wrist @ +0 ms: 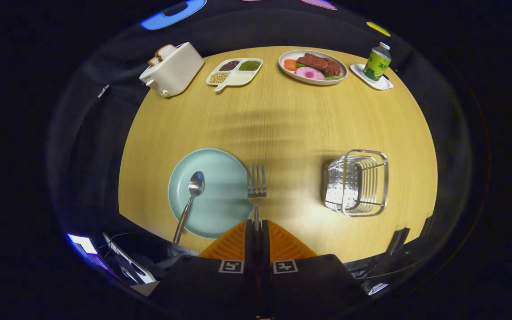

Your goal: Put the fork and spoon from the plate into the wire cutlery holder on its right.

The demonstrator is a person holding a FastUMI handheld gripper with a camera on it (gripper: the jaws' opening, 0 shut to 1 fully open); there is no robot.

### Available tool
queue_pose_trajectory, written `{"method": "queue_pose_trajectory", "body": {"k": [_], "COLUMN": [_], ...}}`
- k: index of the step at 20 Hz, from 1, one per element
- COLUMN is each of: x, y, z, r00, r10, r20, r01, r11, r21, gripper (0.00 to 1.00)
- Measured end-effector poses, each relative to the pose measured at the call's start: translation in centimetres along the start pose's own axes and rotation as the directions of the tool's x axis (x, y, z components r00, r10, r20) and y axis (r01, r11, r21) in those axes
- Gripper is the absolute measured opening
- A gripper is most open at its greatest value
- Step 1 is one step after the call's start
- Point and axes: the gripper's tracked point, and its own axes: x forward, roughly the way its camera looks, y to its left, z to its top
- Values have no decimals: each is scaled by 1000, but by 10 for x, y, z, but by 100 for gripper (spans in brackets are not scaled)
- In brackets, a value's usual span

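A toaster (174, 69) with bread is seen far left at the table's (282, 129) back. Nearer, the spoon (189, 202) lies on the plate (220, 195), its handle over the rim. The fork (256, 184) is held by its handle in the closed gripper (256, 226), tines forward beside the plate's right edge, apparently lifted. The wire holder (357, 182) stands well to the right.

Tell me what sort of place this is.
Likely a staged dining table in a recording booth: a toaster, plated food, and the gripper shut on a fork.
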Motion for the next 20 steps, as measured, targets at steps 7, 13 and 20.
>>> {"method": "queue_pose_trajectory", "body": {"k": [7,13,20], "x": [-45,-29,-2], "y": [-85,-129,-142], "z": [4,0,0], "r00": [997,992,984], "r10": [-81,-102,-95], "r20": [-3,-74,-150], "r01": [81,105,94], "r11": [996,994,995], "r21": [32,36,-16], "gripper": [9,9,9]}}
